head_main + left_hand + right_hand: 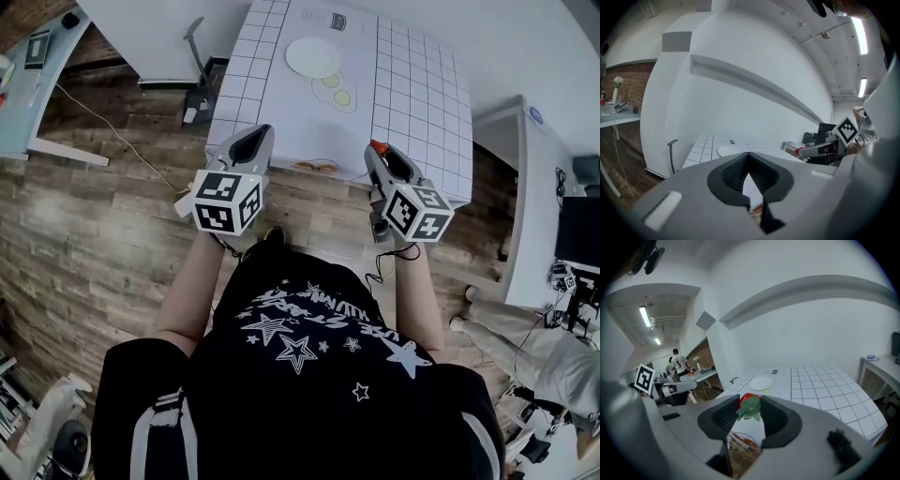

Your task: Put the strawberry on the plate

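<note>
A white table (pixel 412 84), ruled in a grid at both sides, stands at 12 o'clock on a brown plank floor (pixel 94 234). A light desk (pixel 42 103) is at 10 o'clock. The round white plate (pixel 312 56) lies toward the table's far end, with a fried egg (pixel 338 92) just beside it at its 5 o'clock. The person stands short of the table's near edge with both forearms stretched forward and level, and both tools point to 12 o'clock. The left gripper (pixel 253 138) has its jaws pressed together at the tips with nothing between them. The right gripper (pixel 373 150) pinches the strawberry (pixel 749 405) near its jaw tips, in the air at the table's near edge and well apart from the plate. The strawberry's long axis runs along the jaws, with the green leafy cap toward the person and the red body toward the table.
</note>
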{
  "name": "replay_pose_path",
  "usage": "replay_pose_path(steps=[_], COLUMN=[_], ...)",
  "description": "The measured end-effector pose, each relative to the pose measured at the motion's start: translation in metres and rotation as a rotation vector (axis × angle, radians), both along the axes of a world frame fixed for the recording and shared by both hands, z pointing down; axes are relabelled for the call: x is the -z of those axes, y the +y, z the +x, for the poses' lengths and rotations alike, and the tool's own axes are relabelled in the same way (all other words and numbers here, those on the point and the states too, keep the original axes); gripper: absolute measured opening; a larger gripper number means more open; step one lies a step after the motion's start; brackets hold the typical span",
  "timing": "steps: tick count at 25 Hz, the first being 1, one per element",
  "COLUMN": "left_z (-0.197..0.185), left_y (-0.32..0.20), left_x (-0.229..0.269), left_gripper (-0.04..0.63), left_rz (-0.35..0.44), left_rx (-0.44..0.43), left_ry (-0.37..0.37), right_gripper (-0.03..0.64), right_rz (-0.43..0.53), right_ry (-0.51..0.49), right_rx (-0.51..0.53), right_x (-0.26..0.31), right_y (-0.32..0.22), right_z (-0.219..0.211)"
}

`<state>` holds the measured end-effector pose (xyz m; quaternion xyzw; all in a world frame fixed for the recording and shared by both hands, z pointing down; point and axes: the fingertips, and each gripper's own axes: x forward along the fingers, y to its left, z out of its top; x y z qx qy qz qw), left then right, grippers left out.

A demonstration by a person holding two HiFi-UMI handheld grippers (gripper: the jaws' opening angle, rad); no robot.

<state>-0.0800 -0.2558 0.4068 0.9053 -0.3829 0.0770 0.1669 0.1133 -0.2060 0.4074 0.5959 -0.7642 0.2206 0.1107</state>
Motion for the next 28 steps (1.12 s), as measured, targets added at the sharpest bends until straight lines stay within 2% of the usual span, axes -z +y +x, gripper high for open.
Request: replay_pose_path(steps=[5, 12, 16, 20, 28], left_z=[-0.002, 0.003, 0.002, 0.0, 0.028], left_y=[-0.015, -0.017, -0.035, -0.063, -0.125], left_x=[-0.01, -0.027, -0.024, -0.016, -0.013], left_gripper=[0.008, 0.009, 0.009, 0.009, 0.009], left_rz=[-0.021, -0.05, -0.027, -0.02, -0.014], left_rx=[-0.01, -0.012, 0.003, 0.066, 0.101], left_ry=[-0.002, -0.019, -0.051, -0.054, -0.086], right_gripper=[0.149, 0.147, 0.149, 0.147, 0.147], right_rz=[-0.036, -0.054, -0.031, -0.011, 0.001], right_ry=[0.024, 0.004, -0.013, -0.012, -0.037], right_rx=[0.012, 0.03, 0.078, 0.152, 0.211], right_x=[-0.011, -0.027, -0.028, -0.024, -0.02], right_y=[-0.011, -0.034, -0.069, -0.107, -0.186], right_z=[-0.008, -0.006, -0.01, -0.011, 0.011])
